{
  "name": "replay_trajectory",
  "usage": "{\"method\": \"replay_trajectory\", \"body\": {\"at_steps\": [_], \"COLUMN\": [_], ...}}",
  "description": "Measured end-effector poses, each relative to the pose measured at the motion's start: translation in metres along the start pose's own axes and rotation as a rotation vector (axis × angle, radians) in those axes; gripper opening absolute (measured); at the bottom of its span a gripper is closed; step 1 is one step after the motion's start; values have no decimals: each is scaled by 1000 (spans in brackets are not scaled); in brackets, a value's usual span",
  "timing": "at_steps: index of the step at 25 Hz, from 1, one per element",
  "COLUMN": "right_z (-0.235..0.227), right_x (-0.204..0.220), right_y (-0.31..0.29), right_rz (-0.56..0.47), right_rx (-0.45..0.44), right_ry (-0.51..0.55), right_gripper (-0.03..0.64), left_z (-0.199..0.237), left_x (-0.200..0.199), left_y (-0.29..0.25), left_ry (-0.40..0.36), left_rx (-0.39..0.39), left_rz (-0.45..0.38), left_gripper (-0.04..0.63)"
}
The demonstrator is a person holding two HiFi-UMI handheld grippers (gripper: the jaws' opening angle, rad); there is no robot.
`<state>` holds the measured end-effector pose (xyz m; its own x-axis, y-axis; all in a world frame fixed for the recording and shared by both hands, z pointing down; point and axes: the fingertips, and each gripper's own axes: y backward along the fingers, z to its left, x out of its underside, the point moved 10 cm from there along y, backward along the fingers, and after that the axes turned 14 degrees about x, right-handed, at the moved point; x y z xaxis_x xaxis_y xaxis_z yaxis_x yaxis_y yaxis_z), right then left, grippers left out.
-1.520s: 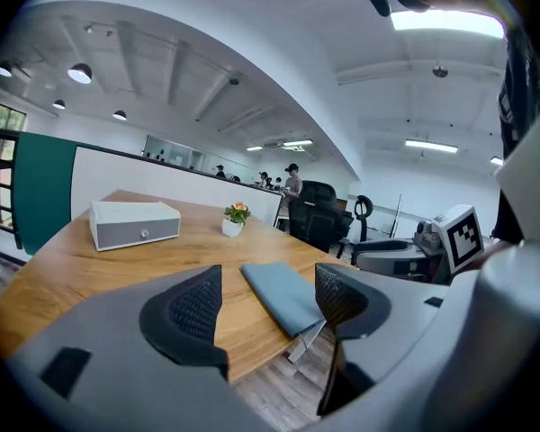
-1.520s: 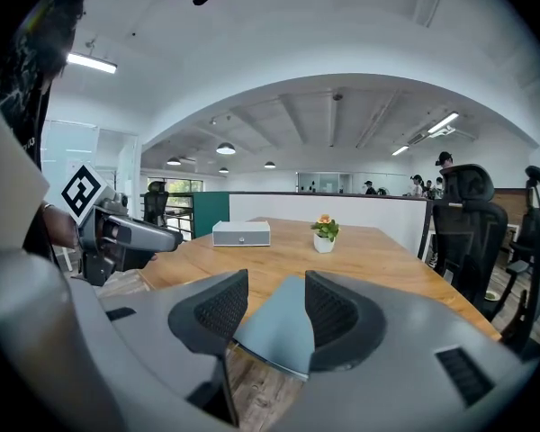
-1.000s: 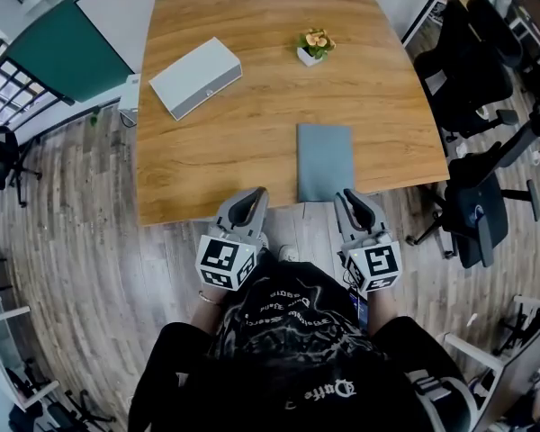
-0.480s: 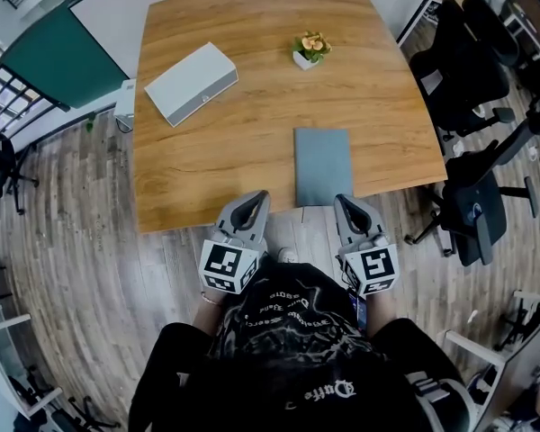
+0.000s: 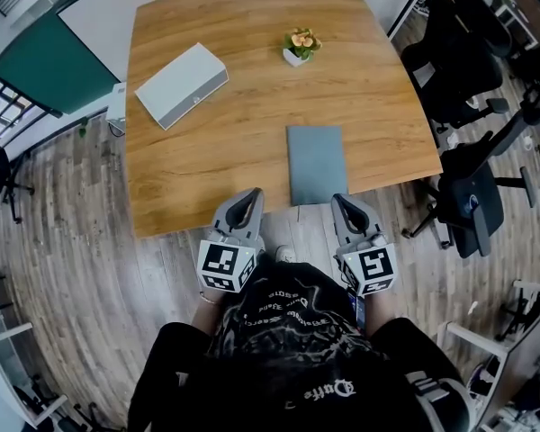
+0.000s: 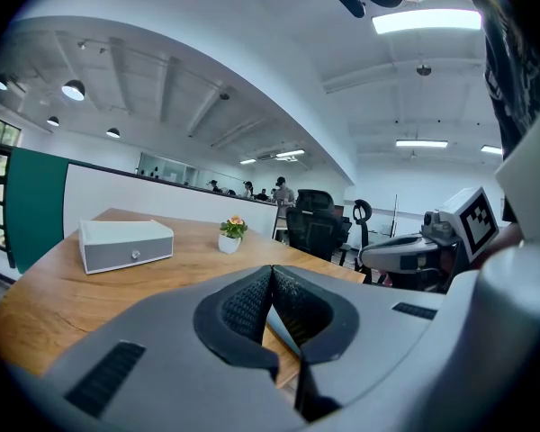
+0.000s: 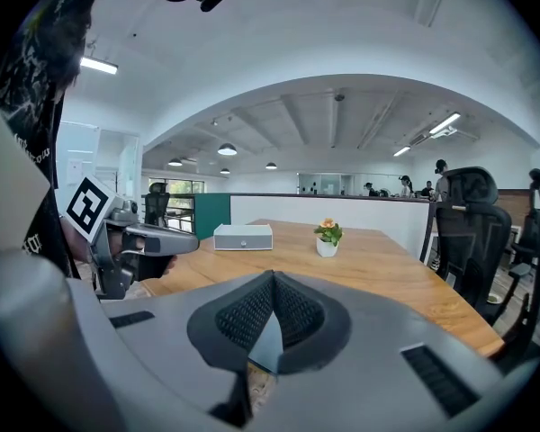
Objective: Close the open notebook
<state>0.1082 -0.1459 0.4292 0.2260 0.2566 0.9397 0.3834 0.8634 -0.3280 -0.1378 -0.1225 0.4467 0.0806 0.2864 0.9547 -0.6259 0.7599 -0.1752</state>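
Notebook (image 5: 317,163) lies flat on the desk (image 5: 225,151), right of the middle of the near edge, with one short end at that edge. It shows as a single grey-blue slab with no page spread visible, so I judge the closing step to be complete.

My left tool (image 5: 247,203) and right tool (image 5: 342,202) are both pressed together with nothing between the pads. Both hang off the desk, just short of the near edge, one on either side of the notebook's near end.

To finish well:
- Hold both tools back from the near edge so neither tip nudges the cover.
- Check that the cover sits flush; I cannot tell which long side is the spine.
- If the cover lifts, press down on it with one closed tip, away from the overhanging end.
- Leave the grey box (image 5: 181,85) and the potted plant (image 5: 298,46), toward the far edge, untouched.
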Motion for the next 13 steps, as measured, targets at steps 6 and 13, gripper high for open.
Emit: {"method": "replay_trajectory", "body": {"at_steps": [6,13], "right_z": [-4,-1], "right_x": [2,2], "right_y": [1,3], "right_rz": [-10,-3], "right_rx": [22,35], "right_ry": [-28,-24], "right_gripper": [5,5], "left_z": [1,-1], "left_x": [3,3], "left_y": [0,0], "left_ry": [0,-11], "left_rx": [-20,-7], "left_rz": [2,7], "left_gripper": [21,21]}}
